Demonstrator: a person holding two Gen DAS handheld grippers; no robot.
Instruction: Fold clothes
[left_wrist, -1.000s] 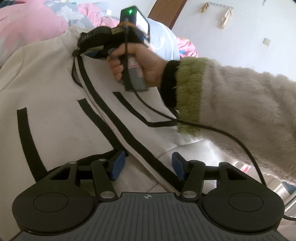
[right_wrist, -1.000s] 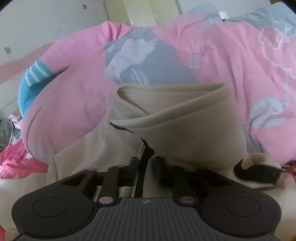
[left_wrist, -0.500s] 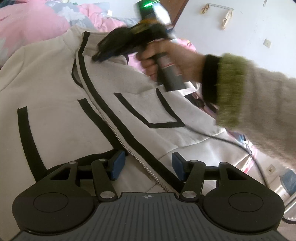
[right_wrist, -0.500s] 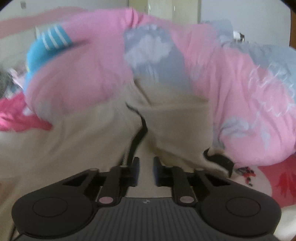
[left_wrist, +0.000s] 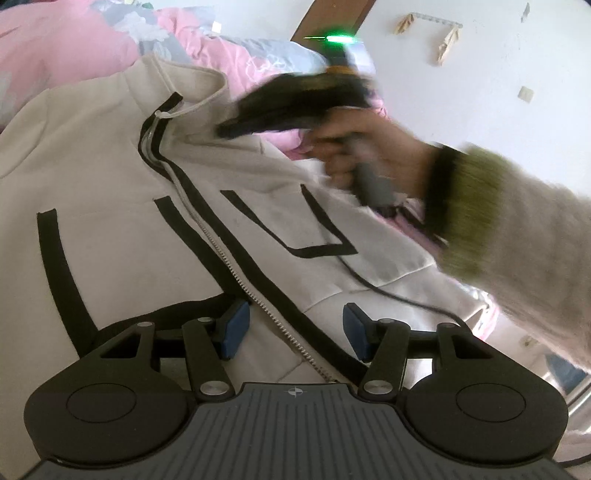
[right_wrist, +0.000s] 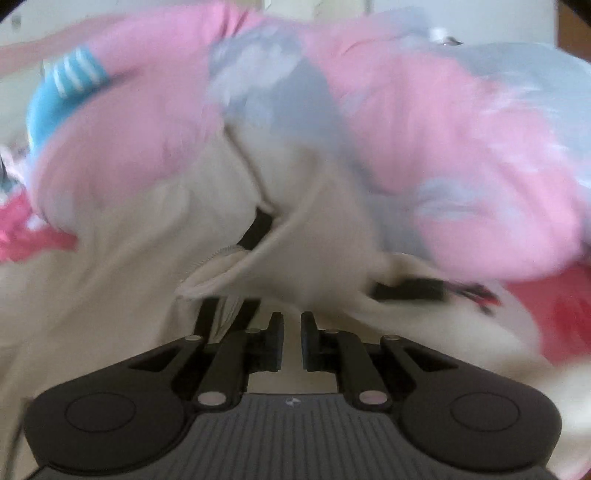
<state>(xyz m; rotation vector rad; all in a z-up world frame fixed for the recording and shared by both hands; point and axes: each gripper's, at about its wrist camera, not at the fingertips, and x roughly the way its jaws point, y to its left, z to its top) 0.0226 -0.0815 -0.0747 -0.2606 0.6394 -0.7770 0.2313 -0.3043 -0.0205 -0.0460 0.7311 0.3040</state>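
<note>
The cream jacket (left_wrist: 122, 221) lies spread on the bed, collar far, against the pink quilt (left_wrist: 62, 48). The left gripper (left_wrist: 295, 332) hangs released over the zipper (left_wrist: 236, 277) near the hem. The right gripper (right_wrist: 291, 341), nearly clenched, seems to pinch fabric by the collar (left_wrist: 177, 85); that thin grip may slip, dropping the shoulder unfolded.

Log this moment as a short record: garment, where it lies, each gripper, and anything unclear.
garment: cream zip jacket with black trim, front up, zipper closed, collar at the far end
surface: pink and grey floral bedding
left gripper: blue pads apart, low over the hem astride the zipper, gripping nothing
right gripper: jaws nearly together, by the collar
right hand: fuzzy sleeve, wrapped round the handle
unclear: whether the right gripper pinches fabric; that view is blurred
</note>
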